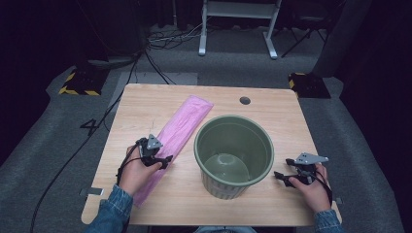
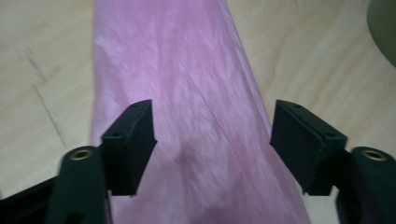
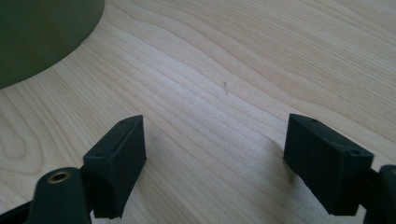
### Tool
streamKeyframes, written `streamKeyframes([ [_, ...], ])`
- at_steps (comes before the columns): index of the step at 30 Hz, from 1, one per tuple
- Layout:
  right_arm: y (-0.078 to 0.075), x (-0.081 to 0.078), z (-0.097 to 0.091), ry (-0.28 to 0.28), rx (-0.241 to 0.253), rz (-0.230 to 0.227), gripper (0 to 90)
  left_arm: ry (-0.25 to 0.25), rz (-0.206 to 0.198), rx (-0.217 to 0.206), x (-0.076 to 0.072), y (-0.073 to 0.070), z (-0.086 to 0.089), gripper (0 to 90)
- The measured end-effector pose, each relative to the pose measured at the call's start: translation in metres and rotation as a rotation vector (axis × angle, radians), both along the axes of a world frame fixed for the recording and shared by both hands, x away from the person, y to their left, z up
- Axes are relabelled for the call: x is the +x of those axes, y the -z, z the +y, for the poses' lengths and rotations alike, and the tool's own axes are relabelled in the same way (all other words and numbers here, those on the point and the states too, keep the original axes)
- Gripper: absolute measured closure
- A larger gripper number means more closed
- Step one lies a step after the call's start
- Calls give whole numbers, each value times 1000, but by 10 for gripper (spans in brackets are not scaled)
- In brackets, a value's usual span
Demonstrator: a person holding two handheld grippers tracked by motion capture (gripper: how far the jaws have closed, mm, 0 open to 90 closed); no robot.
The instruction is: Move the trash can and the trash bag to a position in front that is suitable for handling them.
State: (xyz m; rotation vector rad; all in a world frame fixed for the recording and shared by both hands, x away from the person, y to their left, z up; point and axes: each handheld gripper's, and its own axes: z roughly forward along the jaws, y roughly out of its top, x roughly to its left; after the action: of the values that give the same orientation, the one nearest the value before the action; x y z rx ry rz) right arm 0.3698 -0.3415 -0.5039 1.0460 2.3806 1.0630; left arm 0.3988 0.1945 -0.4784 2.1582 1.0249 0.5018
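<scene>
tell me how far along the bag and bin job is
Done: nothing visible yet; the green bin stands unlined. In hand: the left gripper hovers open over the flat folded pink bag, not clamping it. The right gripper waits open over the table. Left, probably: grasp, unfold, line the bin.

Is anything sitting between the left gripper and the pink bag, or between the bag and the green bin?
Nothing visible. The left gripper hangs open right over the flat pink bag, jaws either side of it, nothing between. The green bin stands just beside the bag, with bare table between them.
</scene>
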Motion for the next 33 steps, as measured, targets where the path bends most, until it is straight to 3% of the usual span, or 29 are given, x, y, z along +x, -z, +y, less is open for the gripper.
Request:
streamKeyframes([
  [4,0,0,0,0,0,0,208,-25,9,-4,16,-3,-6,231],
  [9,0,0,0,0,0,0,208,-38,55,59,39,8,-12,198],
  [11,0,0,0,0,0,0,208,-55,91,73,43,13,-13,195],
  [12,0,0,0,-2,2,0,216,-81,121,43,44,14,-13,190],
  [13,0,0,0,-2,2,0,216,-81,121,43,44,14,-13,190],
  [15,0,-1,0,-11,3,-3,241,-113,160,40,44,13,-13,190],
  [19,0,-2,0,-24,6,-5,267,-139,213,72,45,8,-15,203],
  [22,0,-2,0,-27,5,-6,269,-124,230,87,45,4,-20,264],
  [24,0,-2,0,-26,6,-5,269,-102,231,90,44,2,-23,368],
  [25,0,-2,0,-26,6,-6,268,-99,228,89,43,2,-24,459],
  [27,0,-2,0,-26,7,-5,268,-83,217,83,39,1,-26,498],
  [30,0,-2,0,-28,9,-5,269,-56,190,72,35,3,-27,703],
  [33,0,-2,0,-28,9,-4,269,-36,174,59,35,4,-27,791],
])
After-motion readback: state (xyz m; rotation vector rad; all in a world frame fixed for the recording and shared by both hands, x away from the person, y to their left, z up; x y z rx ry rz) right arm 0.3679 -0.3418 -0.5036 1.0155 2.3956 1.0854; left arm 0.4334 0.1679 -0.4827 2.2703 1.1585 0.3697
